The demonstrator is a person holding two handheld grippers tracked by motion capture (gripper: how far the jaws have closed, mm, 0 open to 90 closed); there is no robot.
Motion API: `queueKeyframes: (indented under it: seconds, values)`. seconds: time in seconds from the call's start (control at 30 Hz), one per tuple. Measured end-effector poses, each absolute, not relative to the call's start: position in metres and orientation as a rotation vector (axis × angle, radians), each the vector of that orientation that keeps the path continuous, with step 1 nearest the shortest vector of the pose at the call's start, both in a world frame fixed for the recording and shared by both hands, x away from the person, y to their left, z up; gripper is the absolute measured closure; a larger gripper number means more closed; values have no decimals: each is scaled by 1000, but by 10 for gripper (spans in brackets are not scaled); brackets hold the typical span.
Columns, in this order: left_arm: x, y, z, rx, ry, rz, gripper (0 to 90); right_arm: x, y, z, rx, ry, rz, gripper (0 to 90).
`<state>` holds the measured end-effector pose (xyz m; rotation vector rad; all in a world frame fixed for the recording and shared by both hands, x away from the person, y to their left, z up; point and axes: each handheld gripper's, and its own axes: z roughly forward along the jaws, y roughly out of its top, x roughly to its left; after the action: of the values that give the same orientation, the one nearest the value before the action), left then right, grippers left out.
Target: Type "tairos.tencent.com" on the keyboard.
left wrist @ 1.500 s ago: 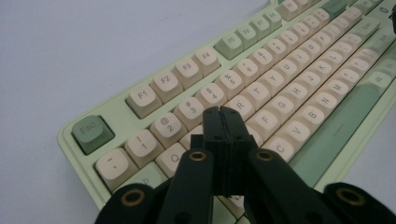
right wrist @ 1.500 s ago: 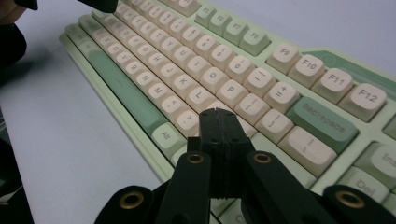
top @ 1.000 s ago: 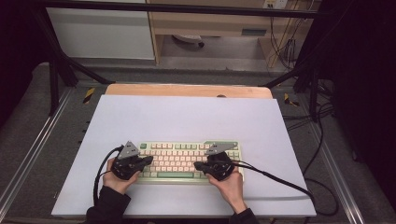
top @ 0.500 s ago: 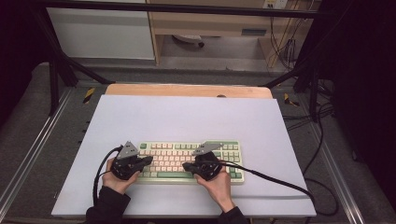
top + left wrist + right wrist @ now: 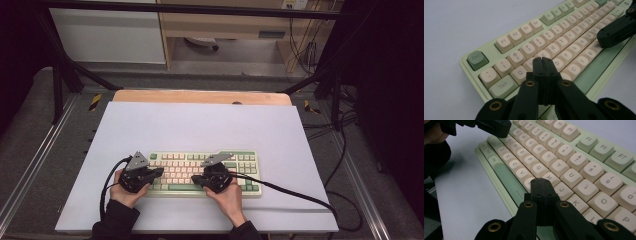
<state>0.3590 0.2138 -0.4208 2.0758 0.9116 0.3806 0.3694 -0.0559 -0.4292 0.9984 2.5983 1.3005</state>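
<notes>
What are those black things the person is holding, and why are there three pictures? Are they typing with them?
A person sits at a table covered with a white sheet and holds one tool in each hand. Each tool ends in black tongs. The big picture comes from a camera up high, looking down: there you see the left tongs and the right tongs over a green and cream keyboard, the only thing lying on the sheet.

The other two pictures come from small cameras riding on the tools, so each looks along its own tongs. The left tongs point at the keys near W and E. The right tongs point near H and N.

Both tongs are pinched shut with nothing held between them. It looks like the closed tips are used like fingers to press keys.
</notes>
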Motion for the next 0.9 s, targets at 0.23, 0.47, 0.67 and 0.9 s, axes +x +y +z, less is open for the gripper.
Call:
queueKeyframes:
  seconds: [0.23,0.47,0.67,0.9]
  values:
    - [359,214,-421,2078,912,380,900,370,-54,-431,983,2600,1300,900]
    - [359,214,-421,2079,912,382,900,369,-54,-433,981,2603,1284,900]
    - [359,214,-421,2075,913,381,900,368,-56,-429,970,2595,1297,900]
    - [359,215,-420,2073,911,382,900,368,-61,-422,956,2589,1277,900]
